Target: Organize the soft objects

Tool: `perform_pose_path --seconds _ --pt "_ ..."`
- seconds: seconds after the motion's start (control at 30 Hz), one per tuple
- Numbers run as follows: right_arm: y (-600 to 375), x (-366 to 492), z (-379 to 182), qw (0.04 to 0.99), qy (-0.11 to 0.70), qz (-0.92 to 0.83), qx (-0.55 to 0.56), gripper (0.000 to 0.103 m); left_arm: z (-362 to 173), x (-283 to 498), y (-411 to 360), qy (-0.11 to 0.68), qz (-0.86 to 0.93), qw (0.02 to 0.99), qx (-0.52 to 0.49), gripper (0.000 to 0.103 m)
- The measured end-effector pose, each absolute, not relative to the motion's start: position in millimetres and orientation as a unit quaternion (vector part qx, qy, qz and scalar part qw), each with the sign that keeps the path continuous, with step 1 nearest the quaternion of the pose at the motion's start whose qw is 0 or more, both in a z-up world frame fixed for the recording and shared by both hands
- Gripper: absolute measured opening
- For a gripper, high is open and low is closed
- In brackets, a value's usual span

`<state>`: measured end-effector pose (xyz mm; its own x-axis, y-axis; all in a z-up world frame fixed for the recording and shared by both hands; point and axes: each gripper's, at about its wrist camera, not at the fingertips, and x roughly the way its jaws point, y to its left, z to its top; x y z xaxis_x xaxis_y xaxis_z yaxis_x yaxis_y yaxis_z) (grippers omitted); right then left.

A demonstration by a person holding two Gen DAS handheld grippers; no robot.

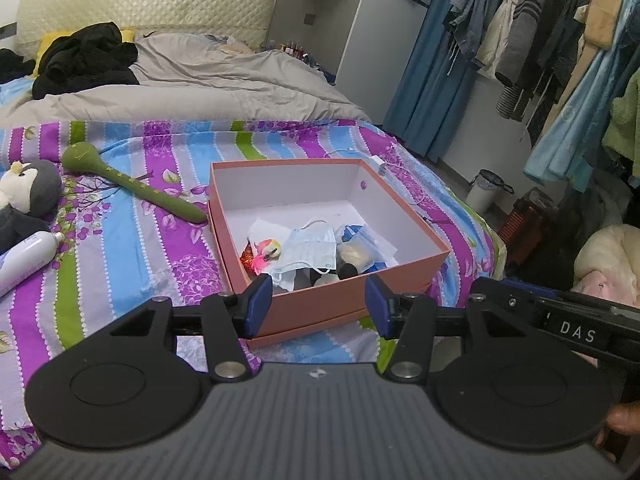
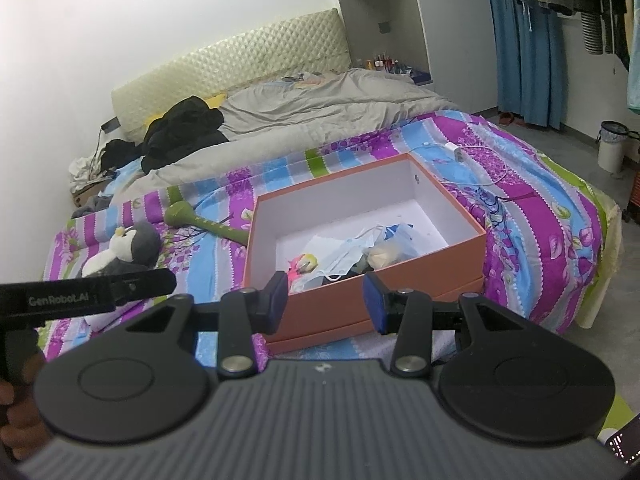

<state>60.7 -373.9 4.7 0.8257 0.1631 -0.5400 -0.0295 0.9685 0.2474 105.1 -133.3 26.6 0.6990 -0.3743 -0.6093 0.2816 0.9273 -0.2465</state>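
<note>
An open orange box with a white inside sits on the striped bedsheet. Inside lie a blue face mask, a small pink and yellow toy, a pale pouch and other soft bits. A plush penguin and a green soft mallet lie on the sheet left of the box. My left gripper hovers open before the box's near wall, nothing between its blue pads. My right gripper also stands open there, empty.
A white spray bottle lies at the left edge. A grey duvet, black clothes and a white charger with cable are on the bed. Hanging clothes and a bin stand to the right.
</note>
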Motion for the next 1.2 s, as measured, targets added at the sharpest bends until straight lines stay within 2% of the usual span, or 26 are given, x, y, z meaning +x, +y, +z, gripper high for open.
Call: perform_pose_path --seconds 0.6,0.97,1.0,1.03,1.1,1.2 --pt "-369.1 54.9 7.3 0.951 0.286 0.052 0.106 0.045 30.3 91.7 -130.2 0.338 -0.174 0.923 -0.067 0.060" --pt "-369.8 53.6 5.5 0.951 0.286 0.052 0.103 0.045 34.2 87.7 -126.6 0.332 -0.169 0.926 -0.066 0.066" --pt "-370.5 53.1 5.0 0.951 0.286 0.051 0.101 0.053 34.7 86.8 -126.4 0.331 -0.168 0.926 -0.065 0.067" --pt "-371.2 52.3 4.9 0.952 0.285 0.050 0.100 0.075 35.0 86.1 -126.3 0.331 -0.168 0.926 -0.065 0.067" --pt "-371.9 50.5 4.7 0.955 0.278 0.046 0.097 0.096 35.2 84.3 -126.2 0.331 -0.166 0.927 -0.066 0.070" --pt "-373.7 50.1 4.2 0.955 0.279 0.042 0.095 0.096 36.4 82.2 -125.0 0.328 -0.165 0.928 -0.066 0.084"
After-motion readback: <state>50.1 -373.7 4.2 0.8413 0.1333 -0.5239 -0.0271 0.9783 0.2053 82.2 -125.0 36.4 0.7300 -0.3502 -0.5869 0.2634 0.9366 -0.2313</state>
